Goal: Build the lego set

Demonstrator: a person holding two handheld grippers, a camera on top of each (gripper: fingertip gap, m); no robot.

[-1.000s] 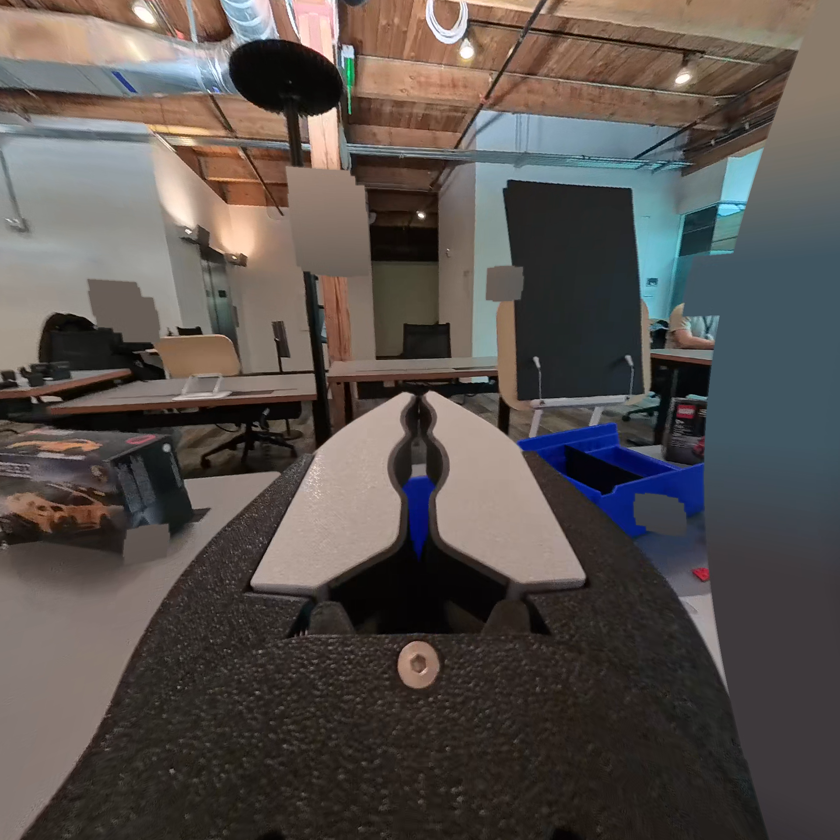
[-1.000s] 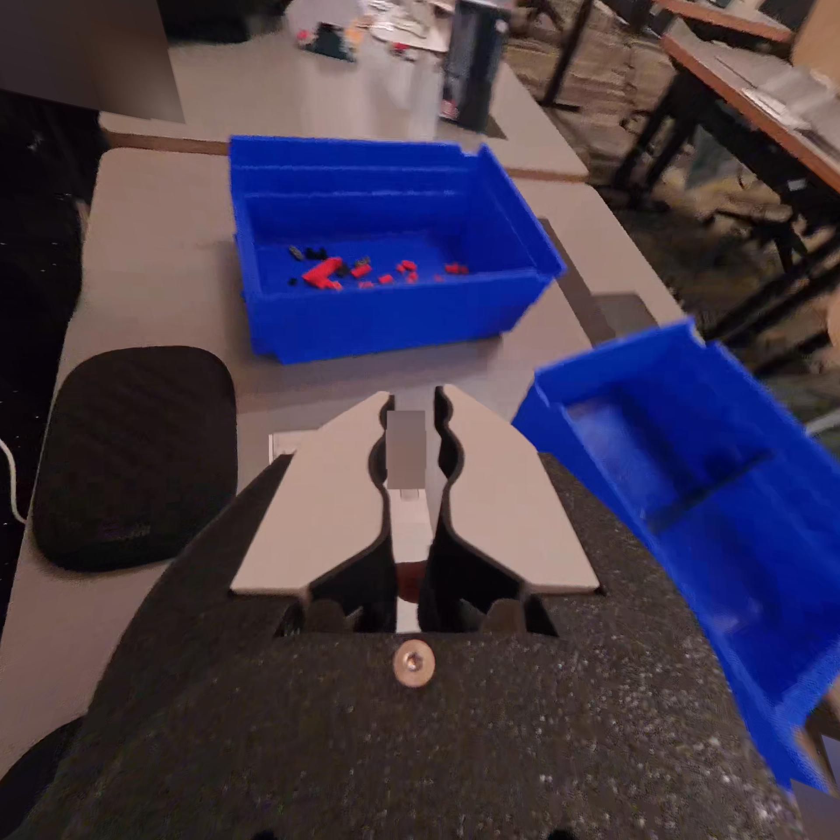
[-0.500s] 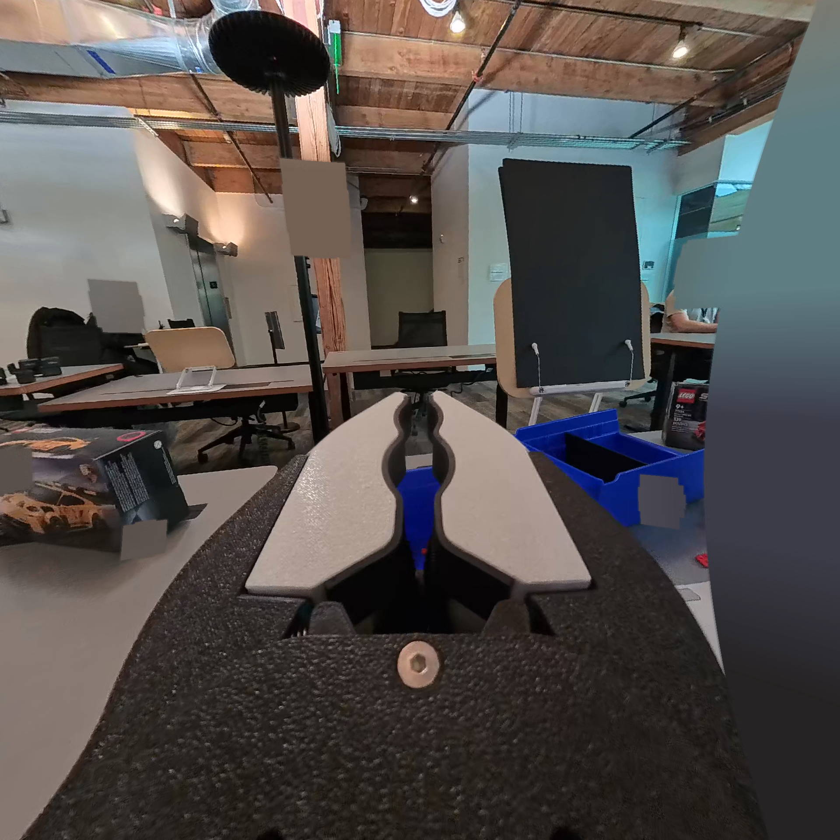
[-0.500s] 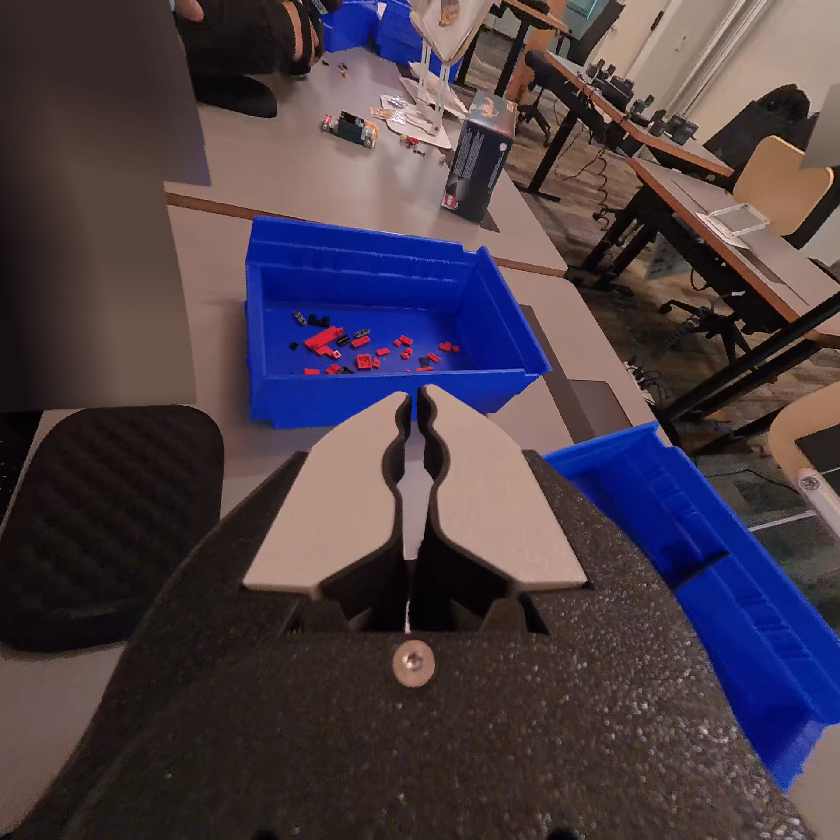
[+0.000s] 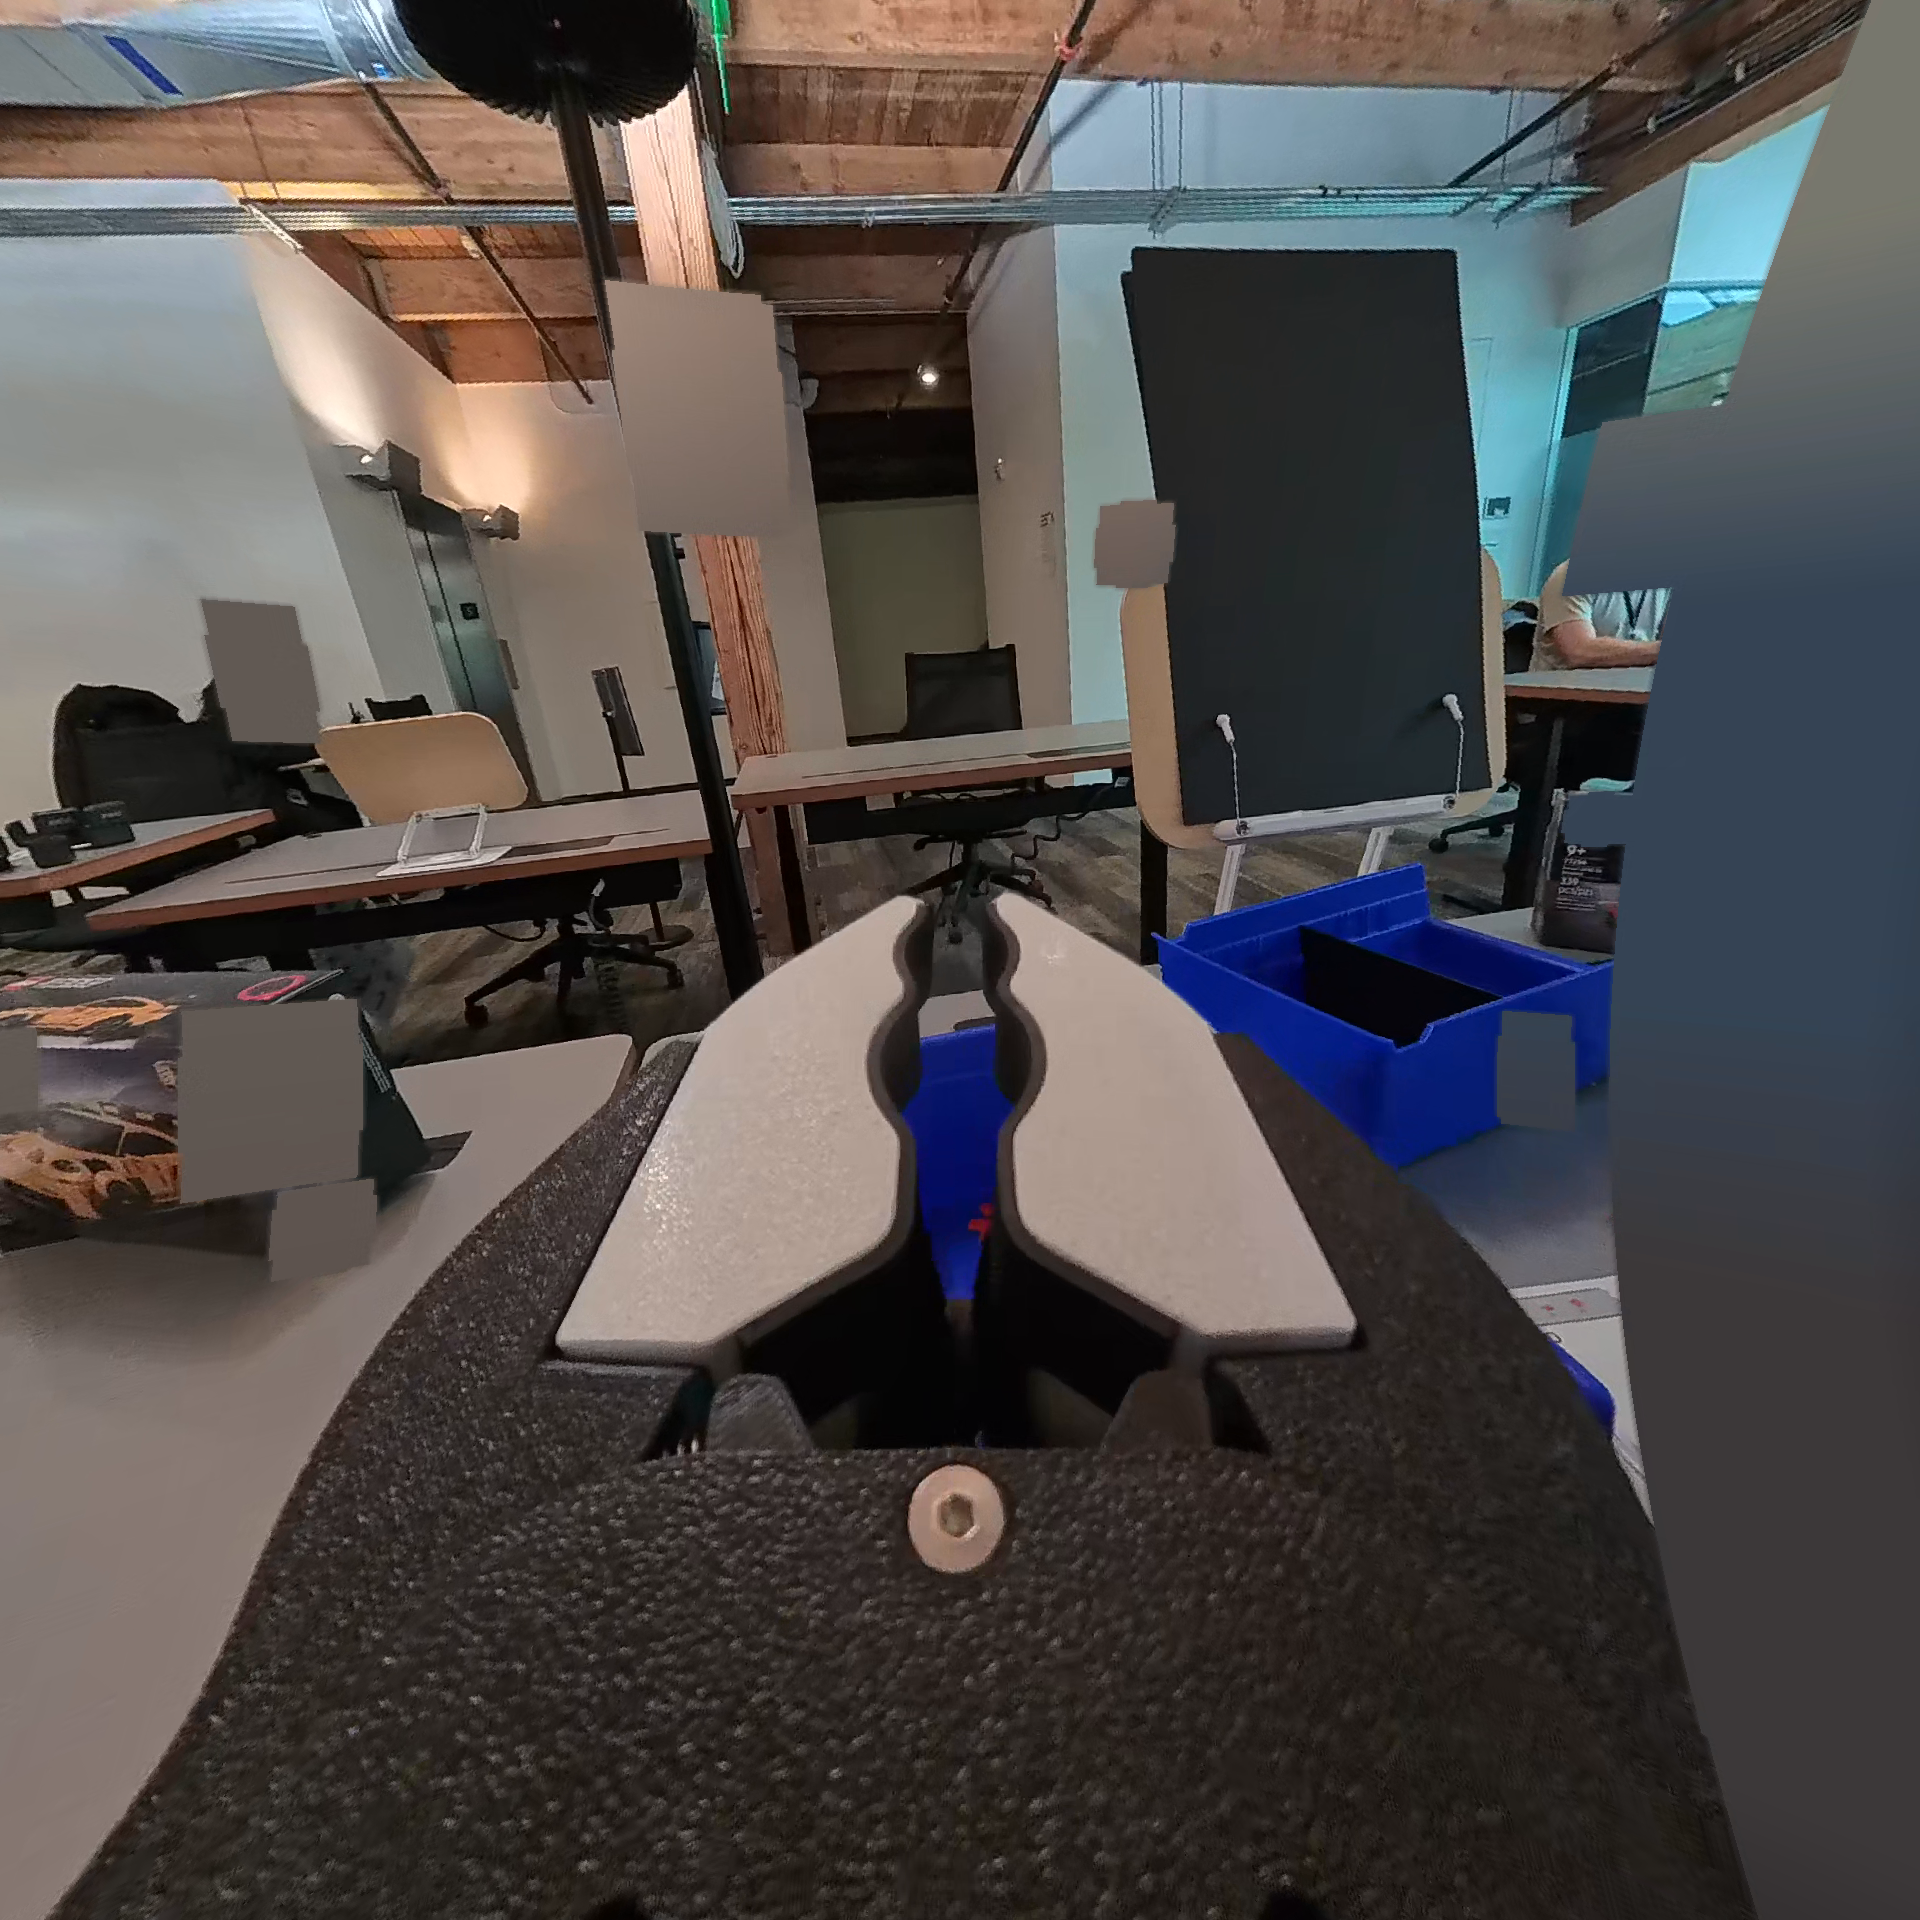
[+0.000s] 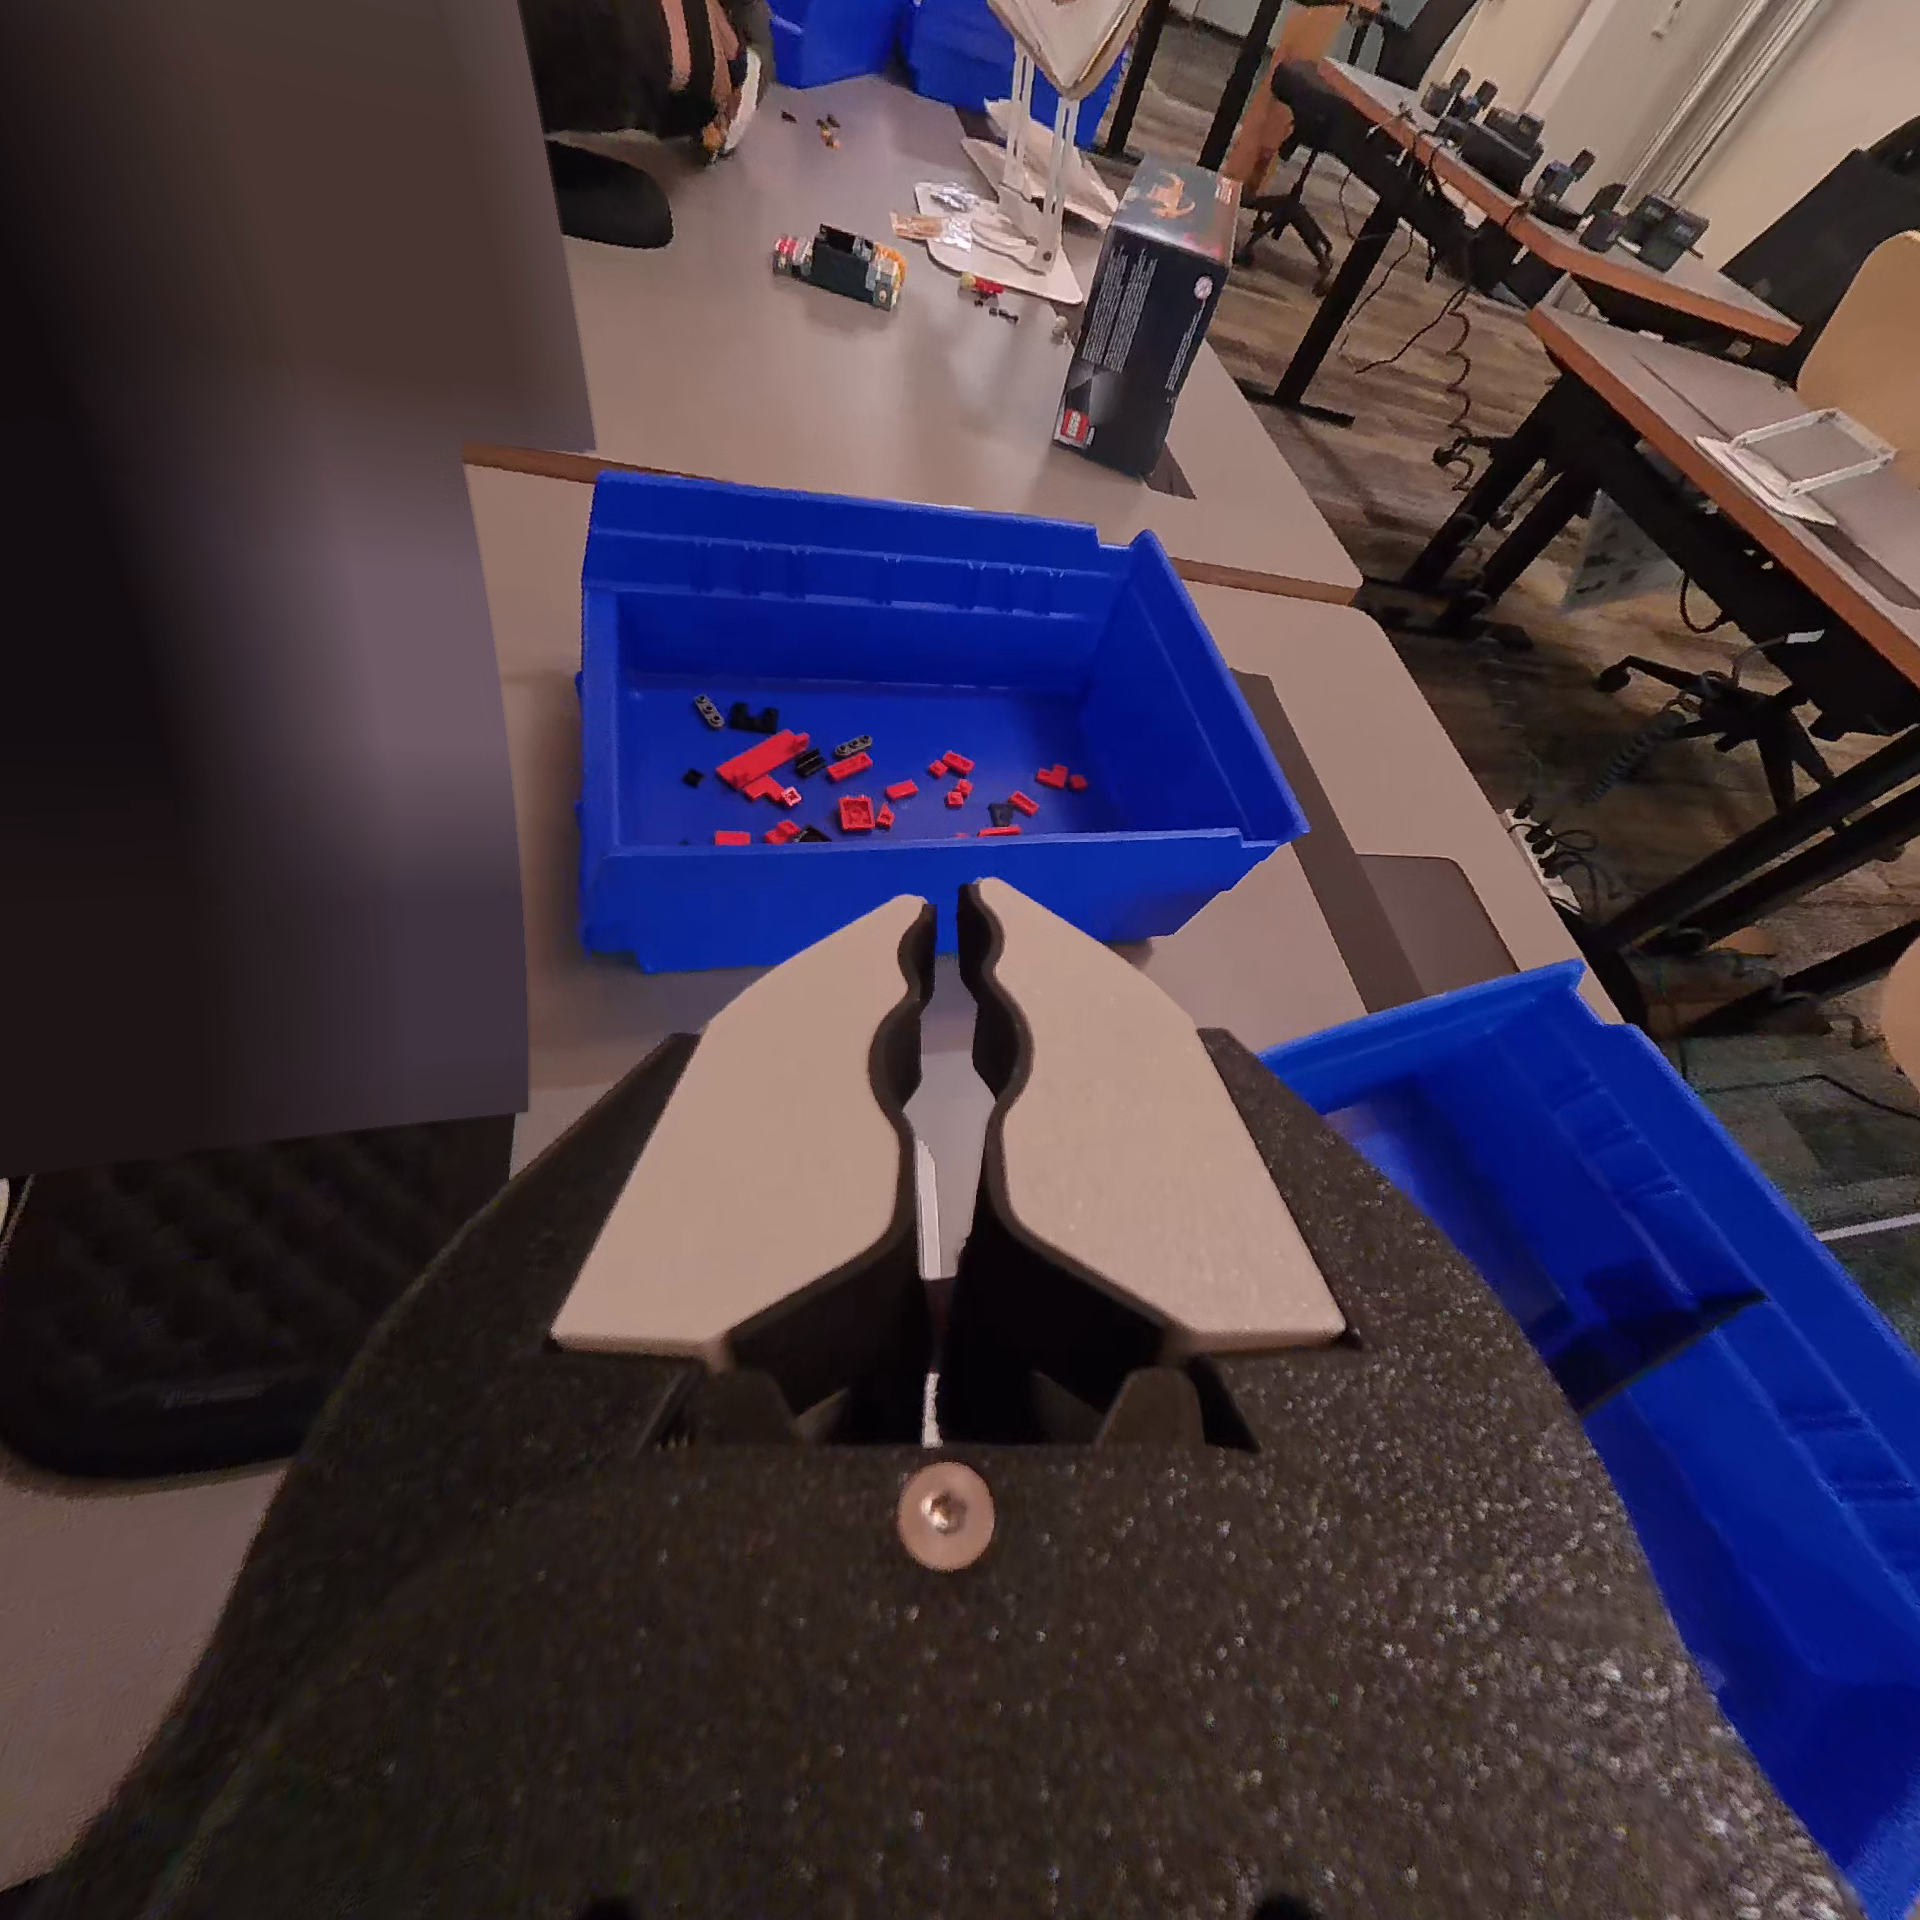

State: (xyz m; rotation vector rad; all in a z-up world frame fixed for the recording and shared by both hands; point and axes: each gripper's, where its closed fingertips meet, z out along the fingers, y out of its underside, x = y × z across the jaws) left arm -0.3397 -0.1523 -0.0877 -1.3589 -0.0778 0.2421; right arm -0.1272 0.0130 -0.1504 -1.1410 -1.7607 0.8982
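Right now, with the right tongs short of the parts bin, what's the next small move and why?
Probably ease the right tongs forward and down over the near wall of the blue bin, opening them wider. They are nearly closed with nothing gripped, their tips are level with that wall, and the loose red and black Lego pieces lie just beyond it on the bin floor.

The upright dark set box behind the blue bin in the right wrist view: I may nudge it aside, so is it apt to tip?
Probably. The dark set box stands on a narrow end, taller than its base, so a high push likely topples it. It looks like light cardboard and should slide on the smooth grey table if pushed low.
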